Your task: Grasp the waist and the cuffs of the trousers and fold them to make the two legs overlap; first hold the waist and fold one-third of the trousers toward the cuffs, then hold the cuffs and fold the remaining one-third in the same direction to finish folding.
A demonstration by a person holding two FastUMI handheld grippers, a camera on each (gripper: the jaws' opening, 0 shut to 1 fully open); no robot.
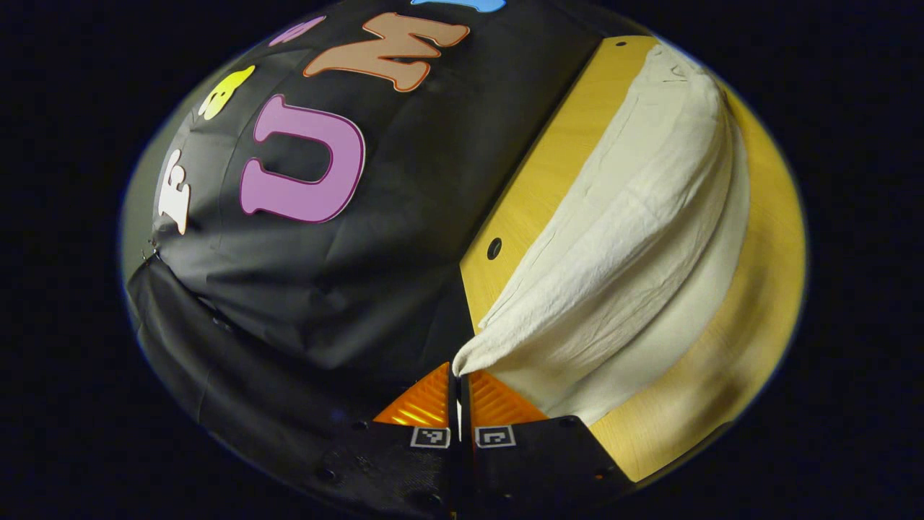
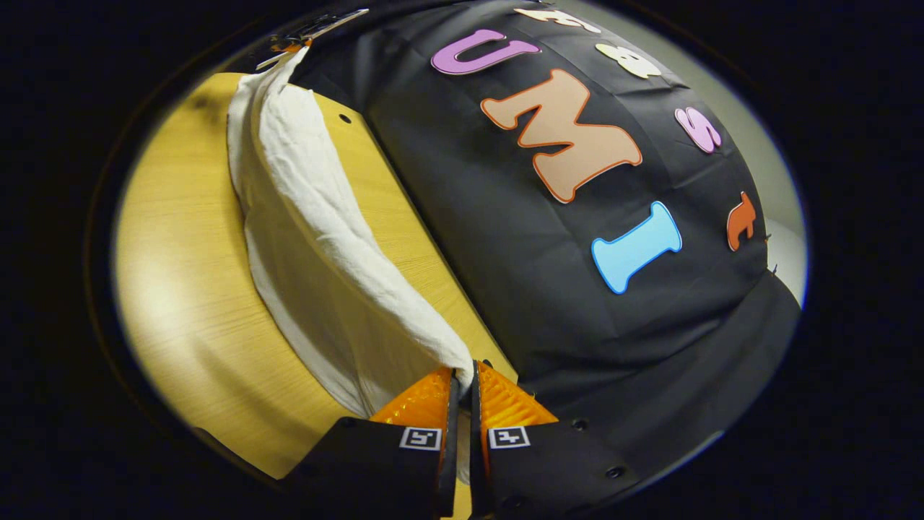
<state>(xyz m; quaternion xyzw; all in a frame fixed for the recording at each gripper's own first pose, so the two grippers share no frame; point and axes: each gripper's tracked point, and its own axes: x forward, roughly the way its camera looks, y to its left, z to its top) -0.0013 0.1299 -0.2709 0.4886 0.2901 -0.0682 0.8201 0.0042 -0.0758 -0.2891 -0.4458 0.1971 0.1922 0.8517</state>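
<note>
Your wooden table [image 1: 765, 289] (smooth, pale grain) carries the cream trousers [image 1: 635, 238], a creased woven cloth lifted along one edge into a long ridge. Your left gripper [image 1: 460, 383] is clamped on one end of that edge; your right gripper [image 2: 463, 383] pinches the other.

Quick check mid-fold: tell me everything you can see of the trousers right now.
The trousers are off-white, of a thin, wrinkled woven-looking cloth. They stretch in a long band along the wooden table, near the black cloth wall. One long edge is lifted off the table, the rest trailing down to it. The left gripper is shut on one end; the right gripper is shut on the other. Which end is waist or cuffs cannot be told.
</note>
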